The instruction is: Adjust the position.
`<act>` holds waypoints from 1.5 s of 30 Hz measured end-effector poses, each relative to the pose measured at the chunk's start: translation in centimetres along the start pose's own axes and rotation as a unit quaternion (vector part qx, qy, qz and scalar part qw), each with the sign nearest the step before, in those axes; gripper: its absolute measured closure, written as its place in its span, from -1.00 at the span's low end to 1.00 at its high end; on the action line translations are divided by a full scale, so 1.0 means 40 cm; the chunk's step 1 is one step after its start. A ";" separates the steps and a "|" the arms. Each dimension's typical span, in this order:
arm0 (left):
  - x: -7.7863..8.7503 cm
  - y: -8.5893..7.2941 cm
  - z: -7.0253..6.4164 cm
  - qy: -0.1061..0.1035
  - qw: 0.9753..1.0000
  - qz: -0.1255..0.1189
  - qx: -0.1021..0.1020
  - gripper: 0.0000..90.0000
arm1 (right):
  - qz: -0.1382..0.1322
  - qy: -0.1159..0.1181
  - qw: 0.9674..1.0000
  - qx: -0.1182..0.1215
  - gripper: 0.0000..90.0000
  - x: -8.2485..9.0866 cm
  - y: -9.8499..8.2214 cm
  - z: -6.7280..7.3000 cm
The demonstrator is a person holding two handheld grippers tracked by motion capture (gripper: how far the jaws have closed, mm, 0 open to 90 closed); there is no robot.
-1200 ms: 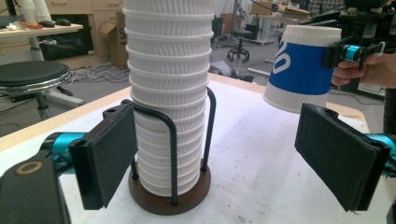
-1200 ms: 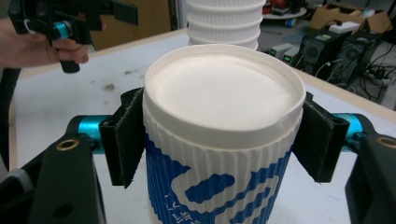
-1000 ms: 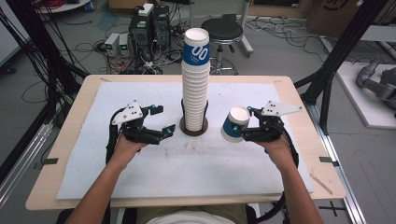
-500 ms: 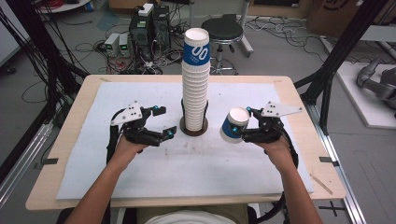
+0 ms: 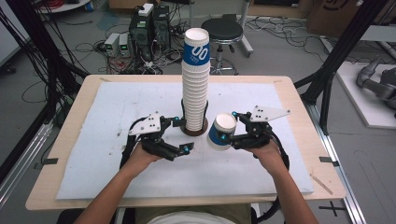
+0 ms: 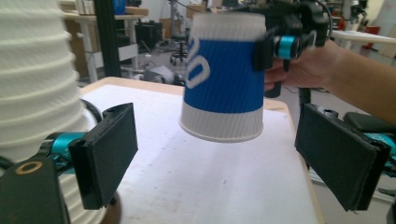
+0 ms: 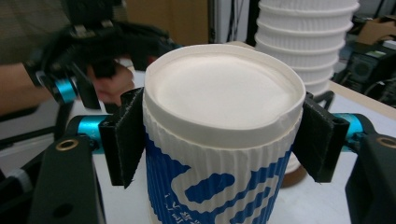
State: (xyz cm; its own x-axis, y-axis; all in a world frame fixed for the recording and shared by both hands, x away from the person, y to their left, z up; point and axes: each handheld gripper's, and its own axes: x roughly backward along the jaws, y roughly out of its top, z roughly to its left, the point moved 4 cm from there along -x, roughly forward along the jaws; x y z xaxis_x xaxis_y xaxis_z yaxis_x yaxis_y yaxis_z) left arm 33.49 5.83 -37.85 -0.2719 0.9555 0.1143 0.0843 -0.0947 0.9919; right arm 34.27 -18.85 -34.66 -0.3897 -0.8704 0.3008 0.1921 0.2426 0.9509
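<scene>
Two tongs work above the tabletop (image 5: 93, 177): the left tongs (image 5: 183, 135) gape empty, the right tongs (image 5: 228, 131) clamp one blue-and-white cup (image 5: 220, 131), held off the surface. Farther back, centre, stands one tall cup stack (image 5: 195, 84).

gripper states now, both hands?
Left gripper: jaws open, nothing held.
Right gripper: jaws closed on the blue-and-white paper cup, held off the table.

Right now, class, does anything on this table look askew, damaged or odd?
Yes: the tall cup stack leans slightly sideways towards its top. The blue cup in the right gripper is held tilted, its rim dented by one pad.
</scene>
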 end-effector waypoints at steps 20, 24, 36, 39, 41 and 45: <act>-0.062 -0.034 -0.047 -0.045 0.999 0.017 0.001 -0.72 | -0.044 0.091 0.995 -0.027 -0.39 -0.054 0.018 0.069; -0.064 -0.032 -0.048 -0.048 0.999 0.010 0.008 -0.72 | -0.046 0.096 0.994 -0.033 -0.39 -0.055 0.018 0.069; -0.053 -0.030 -0.042 -0.042 0.999 0.009 0.002 -0.53 | -0.036 0.091 0.995 -0.026 -0.38 -0.059 0.014 0.067; -0.051 -0.029 -0.040 -0.042 0.999 0.012 -0.001 -0.49 | -0.036 0.090 0.995 -0.025 -0.38 -0.060 0.013 0.068; -0.050 -0.029 -0.040 -0.043 0.999 0.012 0.001 -0.47 | -0.036 0.091 0.995 -0.028 -0.38 -0.061 0.013 0.067; -0.045 -0.025 -0.037 -0.042 0.999 0.021 -0.004 -0.45 | -0.035 0.093 0.995 -0.030 -0.38 -0.063 0.013 0.067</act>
State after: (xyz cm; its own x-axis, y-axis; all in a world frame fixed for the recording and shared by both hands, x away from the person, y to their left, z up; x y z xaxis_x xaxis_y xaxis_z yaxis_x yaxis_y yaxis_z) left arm 32.46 3.78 -38.97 -0.1870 0.9706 0.1513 0.0867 -0.1371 0.9868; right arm 32.95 -15.40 -34.74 -0.2325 -0.9497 0.2097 0.2264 0.1568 0.9613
